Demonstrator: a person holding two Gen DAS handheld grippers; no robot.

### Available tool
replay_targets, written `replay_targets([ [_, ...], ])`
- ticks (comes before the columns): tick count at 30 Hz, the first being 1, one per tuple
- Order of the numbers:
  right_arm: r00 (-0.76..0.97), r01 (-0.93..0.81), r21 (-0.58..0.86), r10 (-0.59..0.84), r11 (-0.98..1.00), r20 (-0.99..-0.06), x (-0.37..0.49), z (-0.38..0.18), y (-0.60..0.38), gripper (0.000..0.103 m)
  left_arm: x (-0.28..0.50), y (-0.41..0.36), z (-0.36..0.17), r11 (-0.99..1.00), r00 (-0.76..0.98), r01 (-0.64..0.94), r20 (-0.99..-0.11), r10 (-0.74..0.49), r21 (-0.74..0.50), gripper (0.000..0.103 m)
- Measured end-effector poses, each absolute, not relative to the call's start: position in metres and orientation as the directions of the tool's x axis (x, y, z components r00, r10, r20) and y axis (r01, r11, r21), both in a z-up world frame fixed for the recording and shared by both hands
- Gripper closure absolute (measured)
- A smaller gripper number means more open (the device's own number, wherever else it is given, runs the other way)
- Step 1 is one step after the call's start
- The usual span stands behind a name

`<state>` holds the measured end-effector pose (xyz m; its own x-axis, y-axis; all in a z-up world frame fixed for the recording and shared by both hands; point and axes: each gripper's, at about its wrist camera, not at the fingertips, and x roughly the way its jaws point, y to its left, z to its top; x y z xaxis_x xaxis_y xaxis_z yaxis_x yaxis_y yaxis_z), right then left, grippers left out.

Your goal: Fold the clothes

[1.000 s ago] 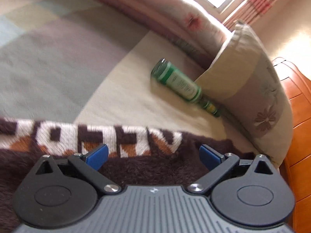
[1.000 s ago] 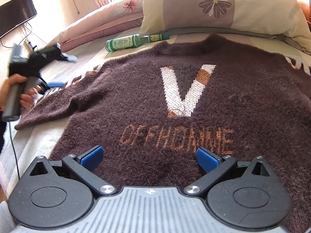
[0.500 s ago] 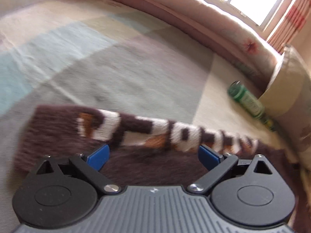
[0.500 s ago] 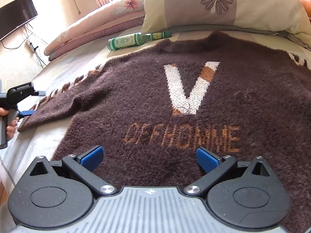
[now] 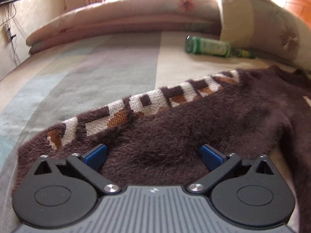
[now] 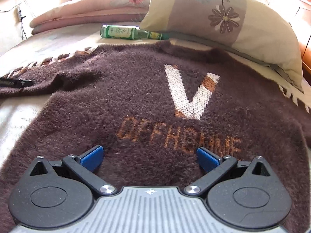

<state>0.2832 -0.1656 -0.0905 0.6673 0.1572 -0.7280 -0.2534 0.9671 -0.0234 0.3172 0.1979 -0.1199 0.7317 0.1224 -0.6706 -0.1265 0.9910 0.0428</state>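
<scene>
both grippers are wide open and empty: left gripper (image 5: 153, 155) over the sweater (image 6: 136, 89) sleeve (image 5: 136, 120), right gripper (image 6: 149, 156) at its hem below the pillow (image 6: 223, 13), so i'd guess first fold, sleeve pinch next.

Left gripper (image 5: 153, 156): jaws spread wide above the brown sweater sleeve (image 5: 136, 128). Sleeve lies flat on the bed (image 5: 97, 73). Green bottle (image 5: 210, 47) lies beside the pillow (image 5: 258, 23).

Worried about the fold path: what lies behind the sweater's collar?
A green bottle lies on its side there, neck under the floral pillow. Whatever sits beneath the brown sweater is hidden.
</scene>
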Motion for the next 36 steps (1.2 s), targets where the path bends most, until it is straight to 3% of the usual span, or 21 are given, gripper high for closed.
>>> replay_targets([
  [6,0.684,-0.324,-0.055,0.193,0.945,-0.703,0.302,-0.075,-0.1,0.0,0.302,0.208,-0.124,0.996,0.76,-0.076,-0.644,0.089,0.047,0.0],
  [9,0.62,-0.354,-0.078,0.172,0.932,-0.766,0.311,-0.102,-0.052,0.0,0.288,0.21,-0.117,0.998,0.768,-0.054,-0.638,0.063,0.034,0.001],
  [12,0.543,-0.448,-0.01,0.263,0.894,-0.797,0.297,-0.103,-0.024,0.0,0.277,0.22,-0.102,0.993,0.769,-0.094,-0.628,0.116,0.069,0.0],
  [15,0.546,-0.61,-0.097,0.328,0.787,-0.771,0.28,-0.088,0.003,0.0,0.271,0.238,-0.091,0.984,0.759,-0.163,-0.628,0.171,0.071,0.0],
  [19,0.554,-0.677,-0.117,0.398,0.727,-0.731,0.295,-0.061,0.032,0.0,0.26,0.268,-0.079,0.97,0.772,-0.234,-0.595,0.226,0.065,0.0],
  [23,0.519,-0.677,-0.046,0.432,0.735,-0.738,0.338,-0.048,0.079,0.0,0.247,0.312,-0.078,0.927,0.738,-0.374,-0.609,0.291,-0.011,0.0],
  [29,0.414,-0.666,0.058,0.434,0.743,-0.8,0.385,-0.06,0.149,0.0,0.222,0.362,-0.067,0.865,0.773,-0.451,-0.581,0.255,-0.22,0.001],
  [36,0.374,-0.698,0.014,0.381,0.716,-0.846,0.391,-0.084,0.211,0.0,0.213,0.383,-0.067,0.81,0.743,-0.53,-0.599,0.3,-0.252,0.001],
])
